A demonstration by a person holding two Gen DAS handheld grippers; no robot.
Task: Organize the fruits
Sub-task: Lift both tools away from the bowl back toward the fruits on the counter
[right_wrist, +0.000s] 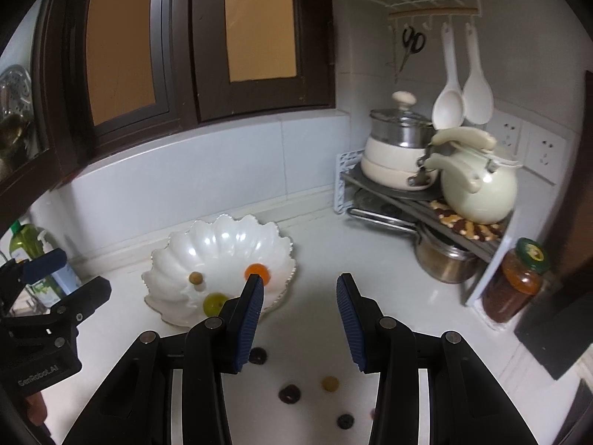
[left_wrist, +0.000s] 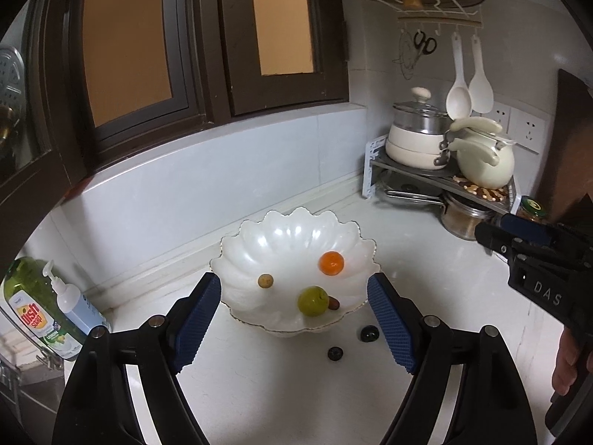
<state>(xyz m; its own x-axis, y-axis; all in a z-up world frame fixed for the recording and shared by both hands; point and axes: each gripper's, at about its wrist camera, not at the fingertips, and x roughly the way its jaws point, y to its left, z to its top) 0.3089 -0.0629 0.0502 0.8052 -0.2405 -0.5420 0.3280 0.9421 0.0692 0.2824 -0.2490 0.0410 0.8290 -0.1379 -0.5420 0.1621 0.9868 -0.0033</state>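
Observation:
A white scalloped bowl (left_wrist: 296, 237) stands on the counter near the back wall. In it lie an orange fruit (left_wrist: 331, 263), a green fruit (left_wrist: 313, 300), a small tan fruit (left_wrist: 265, 281) and a small reddish-brown one (left_wrist: 334, 303). My left gripper (left_wrist: 294, 280) hangs open above the bowl's near side, with nothing between its blue pads. Two dark berries (left_wrist: 369, 333) lie on the counter just in front of the bowl. My right gripper (right_wrist: 300, 282) is open and empty, to the right of the bowl (right_wrist: 222, 244). Below it lie several loose small fruits (right_wrist: 290, 393).
A dish soap bottle (left_wrist: 33, 307) and a pump bottle (left_wrist: 72, 304) stand at the left. A corner rack (right_wrist: 426, 200) holds pots and a cream kettle (right_wrist: 478, 185), with a steel pot (right_wrist: 444, 259) beneath. A jar (right_wrist: 515, 282) stands at the right.

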